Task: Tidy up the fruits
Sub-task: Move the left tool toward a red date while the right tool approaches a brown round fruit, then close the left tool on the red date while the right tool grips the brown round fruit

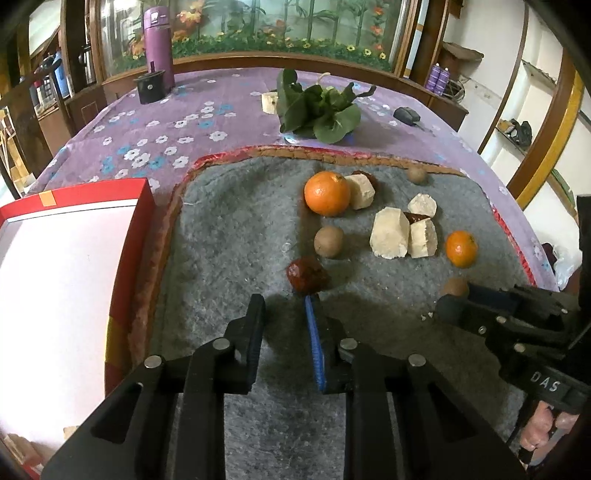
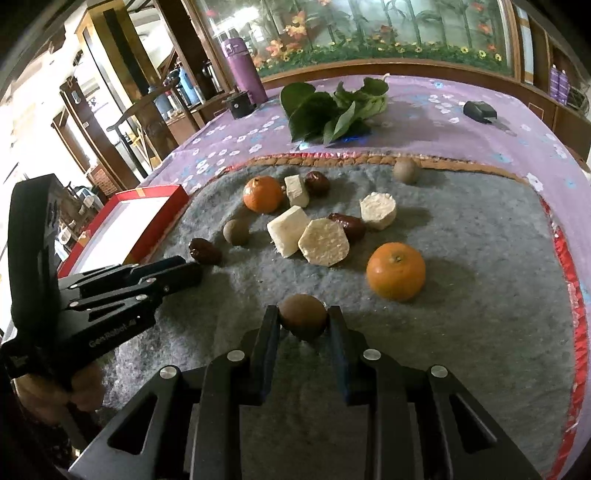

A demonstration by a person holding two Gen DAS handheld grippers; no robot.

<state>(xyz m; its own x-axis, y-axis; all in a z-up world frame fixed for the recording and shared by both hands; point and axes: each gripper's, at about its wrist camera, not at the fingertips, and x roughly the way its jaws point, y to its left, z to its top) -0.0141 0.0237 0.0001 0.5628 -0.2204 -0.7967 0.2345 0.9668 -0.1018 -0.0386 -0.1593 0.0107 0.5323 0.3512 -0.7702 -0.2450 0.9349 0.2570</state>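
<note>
1. Grey mat (image 2: 480,332): under both sets of jaws.
2. Red box (image 1: 74,258): left of L jaws, off mat.
3. R gripper (image 2: 303,328): jaws pinching brown longan (image 2: 301,314) at tips.
4. L gripper (image 1: 284,301): jaws slightly apart, nothing btwn.
5. Red date (image 1: 306,275): on mat, just ahead of L tips.

A purple bottle (image 1: 159,48) stands upright at the far edge of the table (image 1: 229,96), which wears a purple flowered cloth. Just beside it sits a small black pot (image 1: 150,86). A bunch of green leaves (image 1: 320,109) lies mid-table, with a black key fob (image 1: 406,115) to its right. Behind runs a glass cabinet painted with flowers (image 1: 280,33). Two small purple cans (image 1: 440,78) stand on a side shelf.
</note>
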